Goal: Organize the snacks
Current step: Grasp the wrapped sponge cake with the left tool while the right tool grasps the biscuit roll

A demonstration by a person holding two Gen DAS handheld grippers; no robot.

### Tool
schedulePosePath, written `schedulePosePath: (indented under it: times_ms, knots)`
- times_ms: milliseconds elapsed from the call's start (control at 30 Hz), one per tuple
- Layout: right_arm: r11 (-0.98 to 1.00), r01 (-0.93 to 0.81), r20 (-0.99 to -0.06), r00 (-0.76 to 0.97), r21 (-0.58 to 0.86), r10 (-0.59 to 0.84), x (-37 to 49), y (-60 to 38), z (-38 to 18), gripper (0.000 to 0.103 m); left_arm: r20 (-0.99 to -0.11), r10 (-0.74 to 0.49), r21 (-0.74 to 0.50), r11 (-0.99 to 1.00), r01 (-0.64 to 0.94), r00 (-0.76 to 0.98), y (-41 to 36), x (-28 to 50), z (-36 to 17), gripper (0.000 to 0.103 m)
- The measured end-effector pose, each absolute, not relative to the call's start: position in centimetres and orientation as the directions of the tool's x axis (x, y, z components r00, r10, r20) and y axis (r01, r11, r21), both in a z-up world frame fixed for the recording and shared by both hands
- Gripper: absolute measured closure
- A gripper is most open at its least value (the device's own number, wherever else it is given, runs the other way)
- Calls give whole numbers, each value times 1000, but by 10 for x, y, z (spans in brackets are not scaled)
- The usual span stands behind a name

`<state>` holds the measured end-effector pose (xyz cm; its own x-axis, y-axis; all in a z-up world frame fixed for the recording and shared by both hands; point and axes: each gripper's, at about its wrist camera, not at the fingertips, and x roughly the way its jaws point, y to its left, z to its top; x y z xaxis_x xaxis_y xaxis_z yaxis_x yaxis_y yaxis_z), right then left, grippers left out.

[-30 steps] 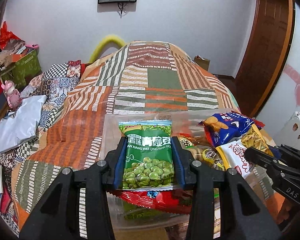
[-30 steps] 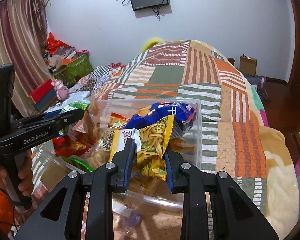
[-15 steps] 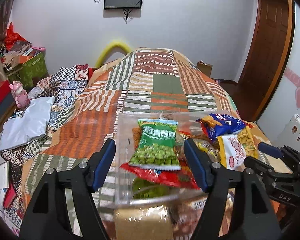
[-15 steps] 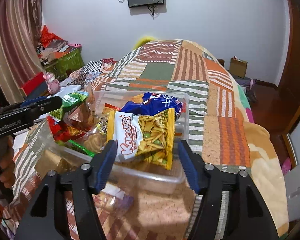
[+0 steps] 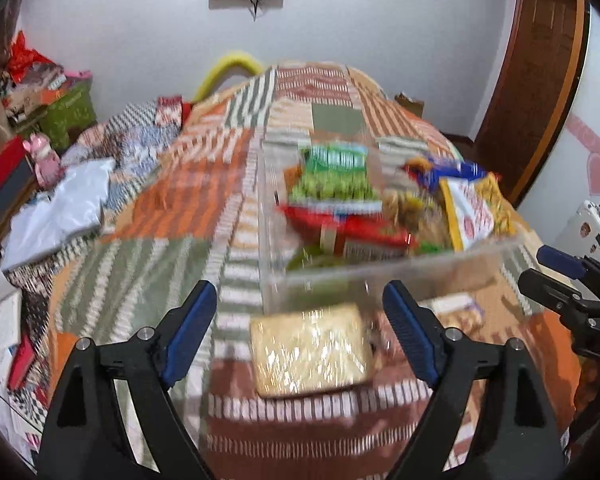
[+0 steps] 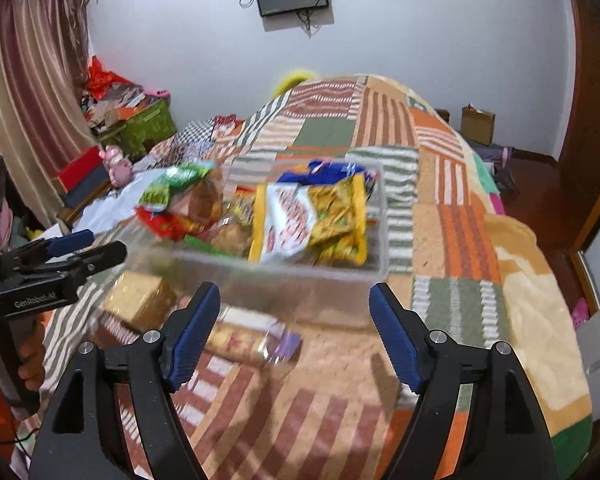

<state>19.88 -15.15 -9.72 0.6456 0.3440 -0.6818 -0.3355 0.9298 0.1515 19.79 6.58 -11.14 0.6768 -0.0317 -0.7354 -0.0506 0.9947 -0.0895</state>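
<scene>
Both hand-held grippers, left [image 5: 302,330] and right [image 6: 294,332], have drawn back wide open and empty from the snack-filled clear bin [image 6: 300,276].

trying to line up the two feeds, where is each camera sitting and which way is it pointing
Left wrist: rides the left gripper, facing along its open blue-padded fingers over the bed toward the clear bin and a wrapped yellow block; the right gripper enters at right.
Right wrist: rides the right gripper, facing the same bin from its right side; the left gripper and holding hand show at left.
Shared: bin, yellow snack bag, block.
</scene>
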Motion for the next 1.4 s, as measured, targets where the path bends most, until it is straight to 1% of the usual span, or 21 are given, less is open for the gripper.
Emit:
schedulePosePath:
  times_ms: [133, 367, 500, 633, 800, 900, 1033, 1133, 1267, 1333, 1400]
  knots:
    - [923, -352, -708, 612, 154, 352, 197, -143, -109, 29, -777, -59, -107, 994, -39, 627, 63, 199, -133, 17]
    - [911, -386, -749, 560, 144, 355, 205, -120, -124, 29, -805, -87, -131, 991, -33, 587, 60, 205, -155, 17]
    - [900, -417, -771, 529, 127, 354, 210, -106, -131, 29, -796, -106, -150, 988, -25, 596, 65, 201, -163, 20]
    - [893, -437, -779, 521, 109, 350, 216, -97, -132, 29, -784, -99, -132, 991, -8, 613, 68, 193, -162, 25]
    - [873, -471, -796, 477, 128, 374, 215, -90, -138, 28, -781, -104, -149, 989, -21, 616, 79, 179, -161, 25]
    - [860, -490, -801, 454, 141, 390, 205, -89, -139, 26, -783, -101, -157, 987, -38, 614, 88, 171, -160, 25]
    - [830, -524, -806, 399, 191, 437, 190, -85, -139, 26, -784, -99, -160, 986, -45, 613, 95, 156, -160, 25]
    - [827, -544, -807, 420, 143, 416, 182, -82, -135, 27, -784, -96, -152, 988, -39, 613, 95, 145, -159, 25]
    - [828, -550, -808, 438, 105, 394, 195, -77, -131, 27, -782, -85, -133, 991, -33, 617, 92, 138, -160, 25]
    - [816, -569, -815, 423, 101, 396, 205, -72, -133, 23, -781, -78, -126, 991, -34, 620, 90, 136, -160, 25]
    - [803, -589, -834, 394, 93, 386, 214, -65, -139, 23, -779, -80, -127, 991, -31, 622, 89, 137, -161, 25]
